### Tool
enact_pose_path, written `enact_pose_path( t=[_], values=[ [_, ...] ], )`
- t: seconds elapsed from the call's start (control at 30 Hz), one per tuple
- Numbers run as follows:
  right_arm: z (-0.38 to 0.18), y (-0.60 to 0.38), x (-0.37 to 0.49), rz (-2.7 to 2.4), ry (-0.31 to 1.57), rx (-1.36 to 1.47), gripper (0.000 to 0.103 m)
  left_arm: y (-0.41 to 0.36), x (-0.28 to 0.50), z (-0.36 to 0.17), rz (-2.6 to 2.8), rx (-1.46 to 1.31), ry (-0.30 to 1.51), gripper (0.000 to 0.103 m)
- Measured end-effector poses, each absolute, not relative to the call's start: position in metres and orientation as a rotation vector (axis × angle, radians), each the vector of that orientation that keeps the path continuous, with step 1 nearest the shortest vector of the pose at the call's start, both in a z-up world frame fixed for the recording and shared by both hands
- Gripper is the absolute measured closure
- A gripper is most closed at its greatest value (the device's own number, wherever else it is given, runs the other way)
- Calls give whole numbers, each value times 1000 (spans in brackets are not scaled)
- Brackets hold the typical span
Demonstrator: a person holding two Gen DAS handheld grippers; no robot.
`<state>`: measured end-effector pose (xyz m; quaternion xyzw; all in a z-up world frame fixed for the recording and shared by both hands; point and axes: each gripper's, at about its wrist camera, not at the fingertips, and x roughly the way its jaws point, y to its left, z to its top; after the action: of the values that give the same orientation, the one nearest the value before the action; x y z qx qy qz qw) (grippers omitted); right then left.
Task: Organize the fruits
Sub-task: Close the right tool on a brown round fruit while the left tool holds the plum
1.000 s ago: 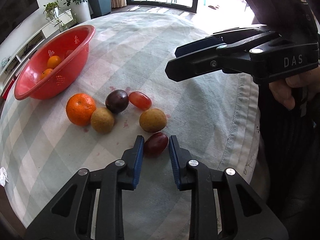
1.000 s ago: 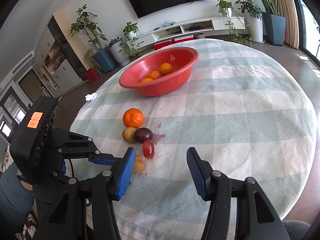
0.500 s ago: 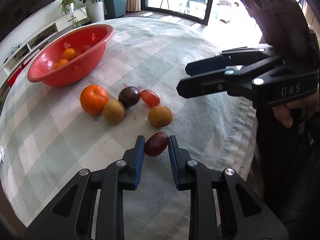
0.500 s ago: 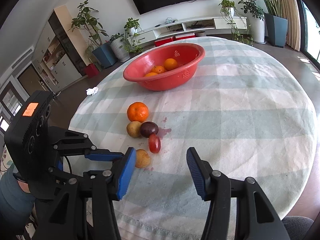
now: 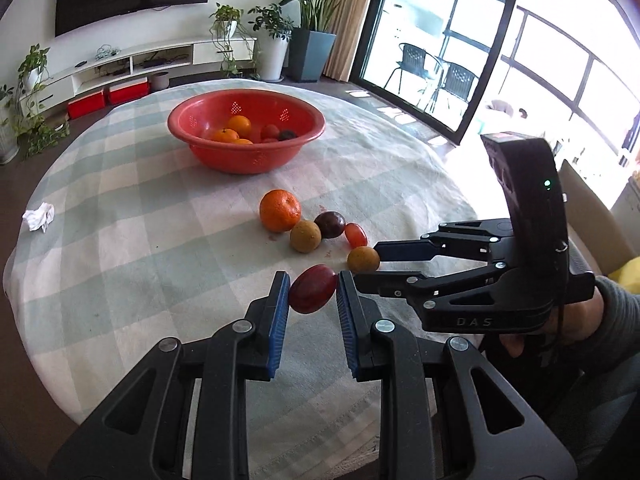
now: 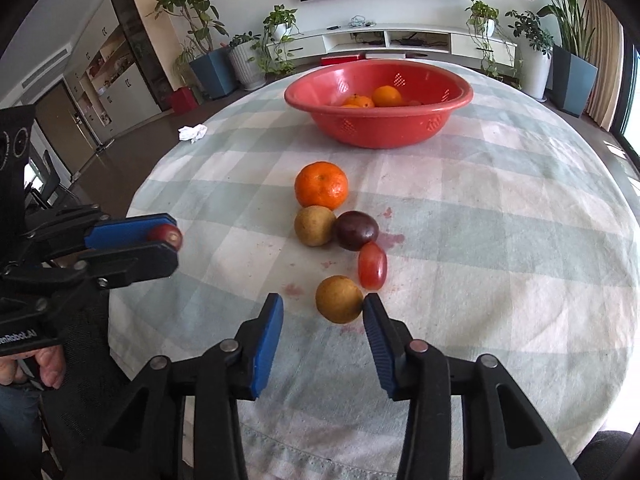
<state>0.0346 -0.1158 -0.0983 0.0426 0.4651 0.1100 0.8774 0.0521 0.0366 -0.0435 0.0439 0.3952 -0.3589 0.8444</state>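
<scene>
Above the checked tablecloth (image 5: 152, 240) the left gripper (image 5: 313, 294) clamps a dark red grape (image 5: 312, 294); the right gripper (image 6: 323, 312), jaws just closing, straddles a brown fruit (image 6: 339, 299), its left pad clear

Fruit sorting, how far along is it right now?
Partly done. The red basket already holds several fruits. The left gripper grips a red grape; the right gripper, jaws just closing, straddles a brown fruit. An orange and three more wait.

Left tongs (image 5: 312, 294) clamped; right tongs (image 6: 323, 314) apparently closing, unclamped.
</scene>
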Motion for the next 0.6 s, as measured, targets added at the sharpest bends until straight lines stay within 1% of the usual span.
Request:
enact_pose_path(
  t=[0.2, 0.27, 0.33, 0.47, 0.6],
  values=[
    [-104, -112, 40, 203, 972, 49, 65, 40, 46, -44, -758, 61, 832, 81],
    [-103, -113, 40, 195, 968, 48, 70, 39, 46, -45, -756, 54, 831, 81],
    [-103, -116, 39, 196, 966, 55, 73, 39, 46, -45, -754, 48, 829, 81],
    [-99, -119, 34, 198, 960, 68, 73, 39, 48, -47, -746, 35, 827, 81],
    [-83, -125, 27, 212, 921, 87, 73, 39, 54, -45, -730, 18, 822, 81]
  ],
)
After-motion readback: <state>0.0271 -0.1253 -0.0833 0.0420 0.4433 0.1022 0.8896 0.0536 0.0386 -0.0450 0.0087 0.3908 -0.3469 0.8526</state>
